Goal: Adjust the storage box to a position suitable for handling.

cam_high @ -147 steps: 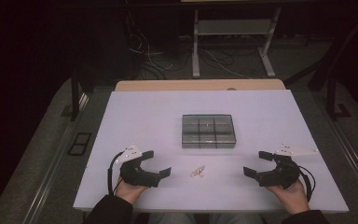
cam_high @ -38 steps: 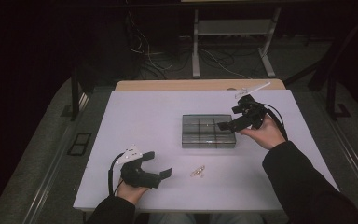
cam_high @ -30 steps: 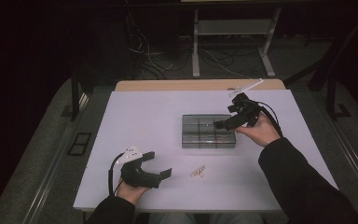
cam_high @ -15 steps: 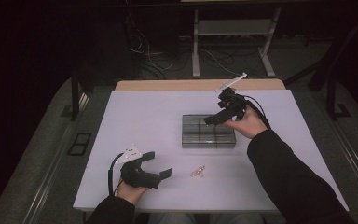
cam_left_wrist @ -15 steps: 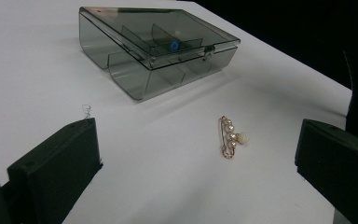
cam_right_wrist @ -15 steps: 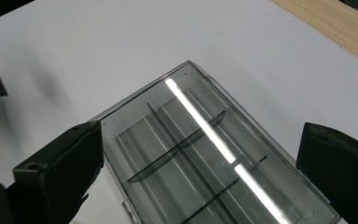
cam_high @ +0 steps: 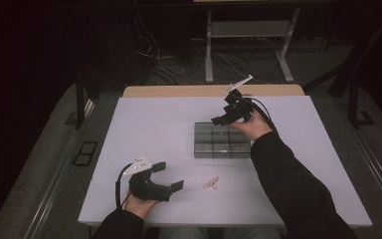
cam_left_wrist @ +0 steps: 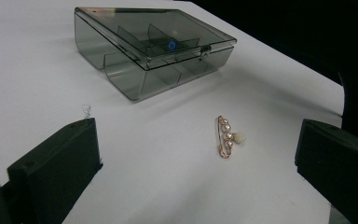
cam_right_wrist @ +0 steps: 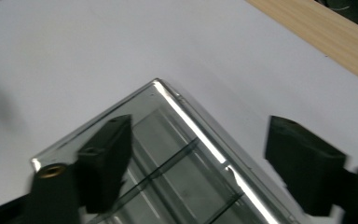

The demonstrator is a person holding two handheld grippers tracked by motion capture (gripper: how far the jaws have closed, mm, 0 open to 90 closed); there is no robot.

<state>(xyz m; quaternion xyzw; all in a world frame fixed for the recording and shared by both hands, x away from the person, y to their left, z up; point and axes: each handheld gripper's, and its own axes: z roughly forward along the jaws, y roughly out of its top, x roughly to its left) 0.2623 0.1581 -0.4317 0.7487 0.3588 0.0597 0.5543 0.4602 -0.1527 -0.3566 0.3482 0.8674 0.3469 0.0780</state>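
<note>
High view had the left gripper resting low on the white table at the near edge, jaws wide apart and empty, with a small gold pearl brooch lying ahead of and between its fingers, touching neither. Beyond the brooch sat a closed smoky clear compartment box. Farther off, the right gripper hung over the box's far edge, fingers apart, gripping nothing.

Smoky transparent compartment box, lid closed, latch and blue dot on its front, flat at mid-table; gold pearl-beaded brooch pin lying loose just before it.
</note>
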